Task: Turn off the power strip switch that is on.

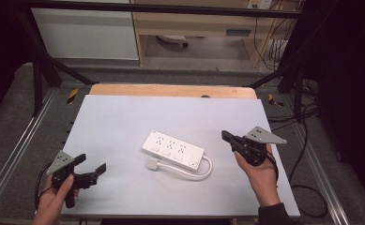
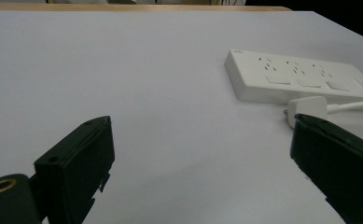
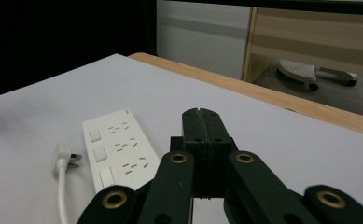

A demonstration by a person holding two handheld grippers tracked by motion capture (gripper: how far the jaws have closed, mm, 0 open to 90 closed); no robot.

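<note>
**Power strip at centre of worktop, both claws clear of it**

White sheeting covers the worktop [image 1: 124, 122], and a strip of bare wood is exposed along its far edge. Dark frame rails and grey flooring are seen around it, with pale cabinets beyond.

A white power strip [image 1: 172, 149] is laid flat near the middle of the worktop, set at a slant. Three socket groups and their rocker switches are visible on its top face. Its white cable [image 1: 202, 171] is looped round from the right-hand end and is brought back along the near side, where the white plug [image 1: 152, 163] is laid on the sheet just beside the strip body.

The left claw [image 1: 92, 167] is held in the left hand [image 1: 53, 199] at the near-left corner, well apart from the strip. Its jaws are spread wide, and nothing is held between them. In the left gripper view the plug is seen just beyond the right-hand jaw.

The right claw [image 1: 225, 136] is held in the right hand [image 1: 260, 173] to the right of the strip, near it but not touching. Its jaws are pressed fully together with nothing between them, as is confirmed in the right gripper view.
</note>
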